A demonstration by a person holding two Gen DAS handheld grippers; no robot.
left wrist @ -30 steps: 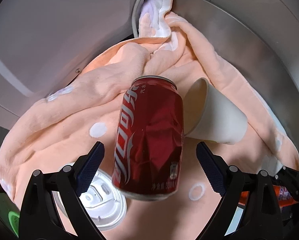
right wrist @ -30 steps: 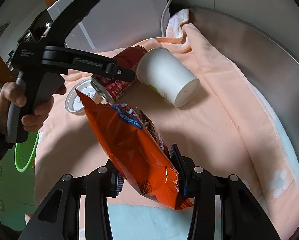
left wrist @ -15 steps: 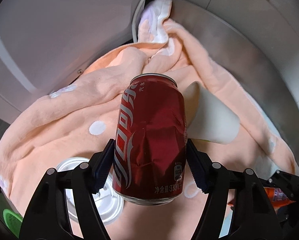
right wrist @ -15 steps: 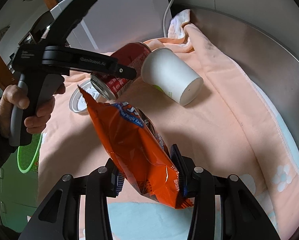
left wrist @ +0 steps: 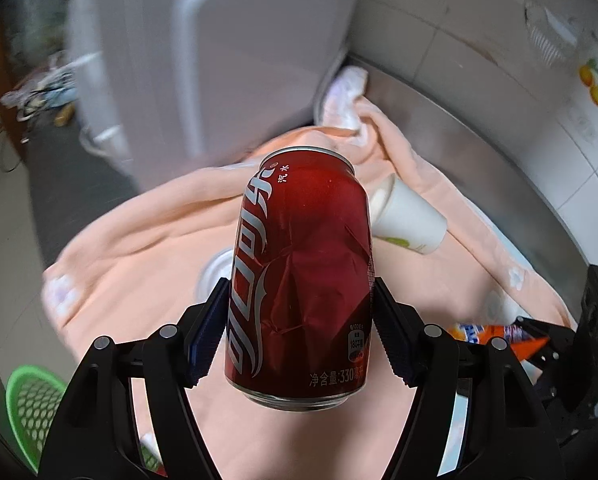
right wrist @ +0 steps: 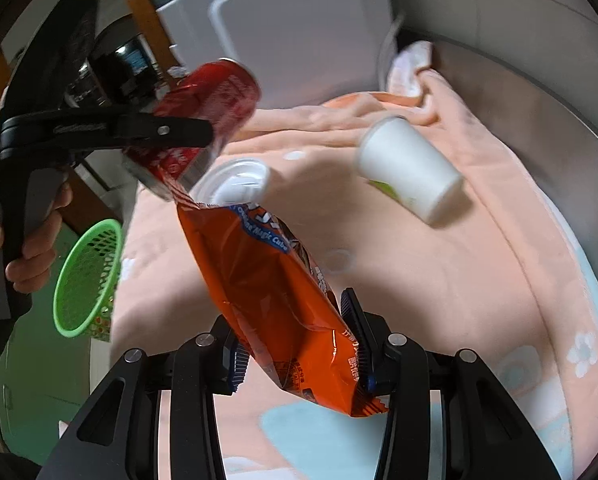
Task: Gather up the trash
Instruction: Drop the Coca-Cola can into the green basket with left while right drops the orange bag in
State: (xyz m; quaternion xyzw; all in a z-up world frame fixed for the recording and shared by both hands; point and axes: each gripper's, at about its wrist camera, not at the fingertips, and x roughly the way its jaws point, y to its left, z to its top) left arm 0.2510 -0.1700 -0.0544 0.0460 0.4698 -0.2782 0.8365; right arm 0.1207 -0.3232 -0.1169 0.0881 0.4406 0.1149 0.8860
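My left gripper (left wrist: 299, 332) is shut on a dented red cola can (left wrist: 301, 276) and holds it in the air above the peach towel (left wrist: 139, 240). The can (right wrist: 203, 116) also shows in the right wrist view, high at the left. My right gripper (right wrist: 299, 344) is shut on an orange snack bag (right wrist: 275, 300), held up off the towel. A white paper cup (right wrist: 409, 168) lies on its side on the towel. A clear plastic lid (right wrist: 235, 184) lies flat near the can. A green mesh basket (right wrist: 89, 280) stands off the towel's left edge.
A white appliance with a lid (right wrist: 295, 28) stands at the back. A round metal rim (right wrist: 547, 128) runs along the right of the towel. A tiled wall (left wrist: 499, 60) is behind. The basket's rim (left wrist: 31, 396) shows at lower left in the left wrist view.
My left gripper closed on the can and lifted it off the towel, up and back. My right gripper kept its hold on the bag and rose a little.
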